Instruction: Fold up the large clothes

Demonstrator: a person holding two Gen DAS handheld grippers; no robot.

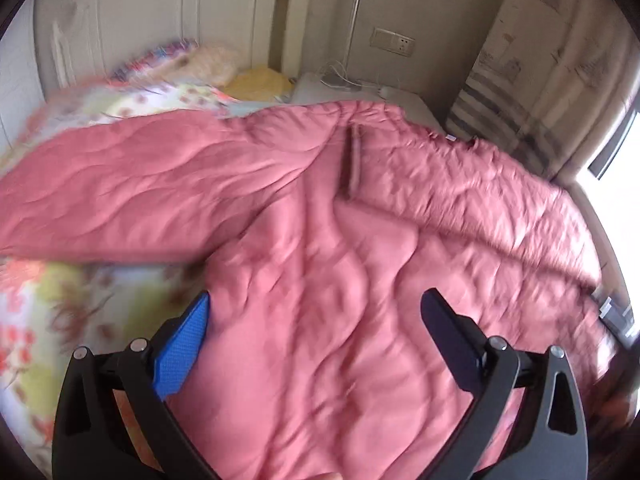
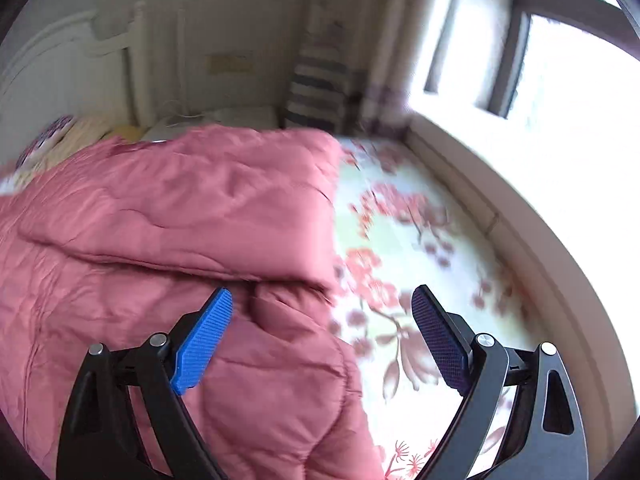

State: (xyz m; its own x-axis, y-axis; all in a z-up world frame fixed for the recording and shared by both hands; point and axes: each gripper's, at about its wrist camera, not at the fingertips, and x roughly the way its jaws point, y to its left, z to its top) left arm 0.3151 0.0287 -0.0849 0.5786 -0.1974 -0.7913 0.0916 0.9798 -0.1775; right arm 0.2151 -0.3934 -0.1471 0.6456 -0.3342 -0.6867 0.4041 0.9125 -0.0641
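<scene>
Left claw [image 1: 316, 312] first: fingers spread wide, nothing between them, hovering above the pink quilted coat [image 1: 320, 240]. Its blue pad [image 1: 182, 350] sits over the coat's near-left edge, right where pink fabric meets the floral bedsheet [image 1: 36, 320]; the dark finger [image 1: 452, 336] opposite hangs over the middle of the garment. Whether either fingertip touches the cloth, the blur won't let me say.

Over to the right claw [image 2: 322, 312], and it's the same story: fingers wide apart, holding nothing. Its blue pad [image 2: 204, 344] is above the coat [image 2: 160, 240], while its dark pad [image 2: 440, 340] is out over the floral bedsheet [image 2: 420, 260], so this claw straddles the coat's right-hand edge.

Moving outward, the coat lies spread across the bed. In the left wrist view one sleeve [image 1: 140, 184] stretches away to the left over the sheet, and a dark strip [image 1: 352, 164], possibly a zip or placket, shows near the upper middle. In the right wrist view a thick panel of the coat [image 2: 200, 208] lies folded over on top of the rest.

Further back: pillows [image 1: 192, 64] at the head of the bed, a white headboard [image 1: 140, 20], a wall socket [image 1: 392, 42], a patterned curtain [image 1: 532, 64], and a bright window [image 2: 540, 80] beside the bed.
</scene>
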